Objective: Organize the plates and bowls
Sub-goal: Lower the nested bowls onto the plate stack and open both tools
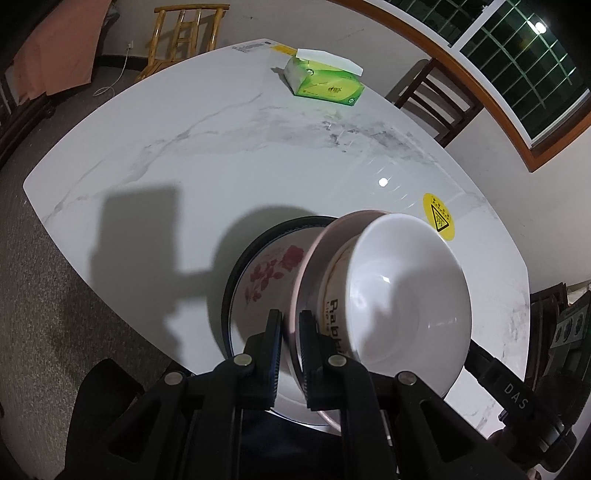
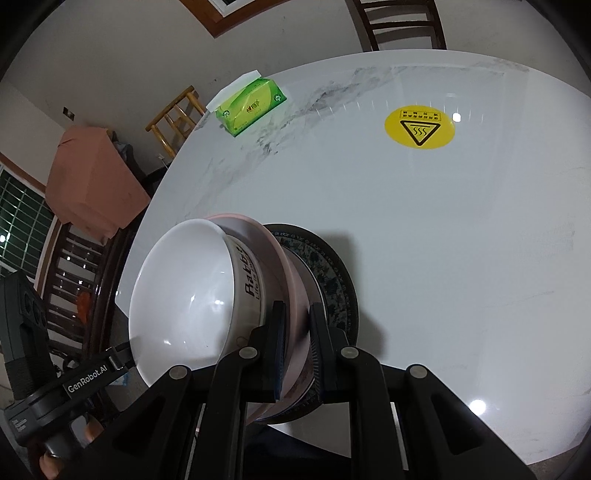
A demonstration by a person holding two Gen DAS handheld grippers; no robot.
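A white bowl (image 1: 406, 295) (image 2: 181, 295) nests in a cream bowl (image 1: 334, 295) (image 2: 249, 280) with "Rabbit" lettering, and both sit on a pink plate (image 1: 314, 258) (image 2: 266, 240). My left gripper (image 1: 290, 317) is shut on the pink plate's rim on one side. On the opposite rim my right gripper (image 2: 297, 308) is shut as well. Under this stack lies a dark-rimmed plate with red flowers (image 1: 266, 273) (image 2: 332, 280) on the marble table (image 1: 221, 147). Whether the pink plate touches it I cannot tell.
A green tissue box (image 1: 325, 83) (image 2: 251, 105) stands near the table's far edge. A yellow hot-surface sticker (image 1: 439, 216) (image 2: 419, 127) is stuck on the tabletop. Wooden chairs (image 1: 436, 99) (image 2: 402, 22) ring the table, and a pink cloth (image 2: 96, 184) covers furniture beyond it.
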